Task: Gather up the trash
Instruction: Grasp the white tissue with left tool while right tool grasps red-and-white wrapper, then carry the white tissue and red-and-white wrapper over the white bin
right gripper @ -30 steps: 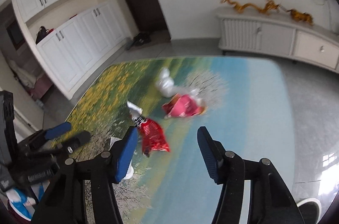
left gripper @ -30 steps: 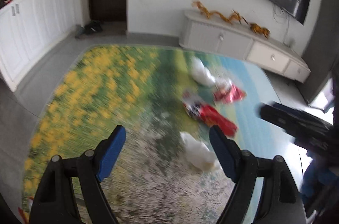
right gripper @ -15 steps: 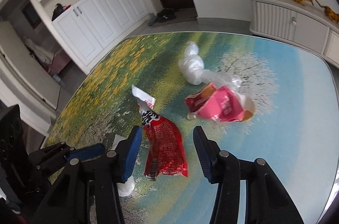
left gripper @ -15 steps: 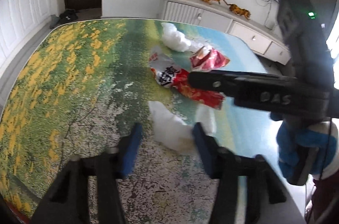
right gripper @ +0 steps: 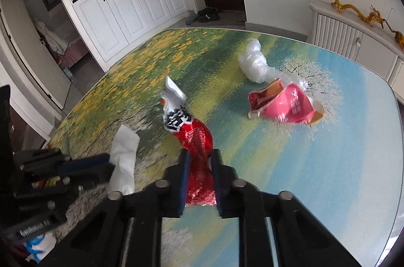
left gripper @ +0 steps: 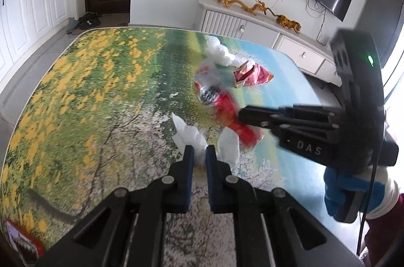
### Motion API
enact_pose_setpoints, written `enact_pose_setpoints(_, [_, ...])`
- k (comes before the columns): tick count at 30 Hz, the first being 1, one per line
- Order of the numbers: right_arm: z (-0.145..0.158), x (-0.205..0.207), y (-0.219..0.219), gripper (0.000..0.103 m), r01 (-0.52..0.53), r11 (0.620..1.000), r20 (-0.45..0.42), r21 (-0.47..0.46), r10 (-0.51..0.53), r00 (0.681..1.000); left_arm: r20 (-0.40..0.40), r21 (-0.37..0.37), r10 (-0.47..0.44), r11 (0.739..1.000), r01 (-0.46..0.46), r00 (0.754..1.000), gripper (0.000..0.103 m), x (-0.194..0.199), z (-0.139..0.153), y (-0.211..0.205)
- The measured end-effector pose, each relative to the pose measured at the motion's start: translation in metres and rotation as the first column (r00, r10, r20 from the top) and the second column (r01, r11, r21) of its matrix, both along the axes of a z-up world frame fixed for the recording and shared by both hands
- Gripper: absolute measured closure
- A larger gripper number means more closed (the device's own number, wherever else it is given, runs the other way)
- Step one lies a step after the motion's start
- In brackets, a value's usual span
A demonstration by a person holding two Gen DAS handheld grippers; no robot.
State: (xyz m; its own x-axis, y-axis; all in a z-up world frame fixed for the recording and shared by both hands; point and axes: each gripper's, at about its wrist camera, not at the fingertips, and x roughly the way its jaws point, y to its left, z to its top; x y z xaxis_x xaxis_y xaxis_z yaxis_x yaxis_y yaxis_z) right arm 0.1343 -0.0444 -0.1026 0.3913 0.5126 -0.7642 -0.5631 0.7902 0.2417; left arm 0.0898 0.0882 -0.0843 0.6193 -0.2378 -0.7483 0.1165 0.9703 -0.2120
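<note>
Trash lies on a table [left gripper: 75, 90] with a landscape print. My left gripper [left gripper: 199, 153] is shut on a crumpled white tissue [left gripper: 188, 135], also seen in the right wrist view [right gripper: 123, 158]. My right gripper [right gripper: 199, 161] is shut on a red snack wrapper [right gripper: 194, 138] with a silver and black top; in the left wrist view that wrapper [left gripper: 227, 113] runs into the right gripper [left gripper: 242, 115]. A pink snack bag [right gripper: 285, 105] and a crumpled clear plastic bag [right gripper: 255, 65] lie farther back.
A red-edged packet [left gripper: 22, 244] sits at the table's near left corner. A white sideboard [left gripper: 252, 27] with golden dragon figures stands behind the table. White cupboards [right gripper: 126, 9] line the left wall.
Both grippers have closed: the left on the white tissue, the right on the red wrapper. Both moved forward and down toward the table.
</note>
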Motion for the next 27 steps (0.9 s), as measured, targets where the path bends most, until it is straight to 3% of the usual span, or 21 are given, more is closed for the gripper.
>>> enact_pose_setpoints(5, [0.011,-0.024,-0.012,0.102,0.032,0.999,0.016,0.037,-0.032,0.999,0.039,-0.007,0.015,1.0,-0.015,0.999,0.094,-0.015,0.016,0.006])
enact_pose_setpoints(12, [0.026,-0.021,0.002,0.097,0.024,0.998,0.033,0.054,-0.026,0.999,0.056,-0.014,0.055,0.998,-0.054,0.997,0.094,-0.031,0.025,0.022])
enact_pose_setpoints(13, [0.026,-0.018,0.008,0.092,0.016,0.999,0.034,0.052,-0.018,0.999,0.055,-0.015,0.063,0.998,-0.062,0.997,0.094,-0.032,0.025,0.026])
enact_pose_setpoints(15, [0.024,-0.012,0.02,0.062,0.002,0.999,0.041,0.032,-0.003,0.999,0.054,-0.018,0.074,0.997,-0.073,0.996,0.094,-0.032,0.025,0.032])
enact_pose_setpoints(20, [0.012,0.0,0.051,0.048,-0.079,0.996,0.066,-0.045,0.082,0.994,0.05,-0.031,0.1,0.995,-0.098,0.994,0.094,-0.029,0.023,0.045])
enact_pose_setpoints(27, [-0.013,0.007,0.073,0.045,-0.15,0.971,0.096,-0.185,0.17,0.981,0.047,-0.038,0.112,0.993,-0.111,0.993,0.094,-0.028,0.02,0.051])
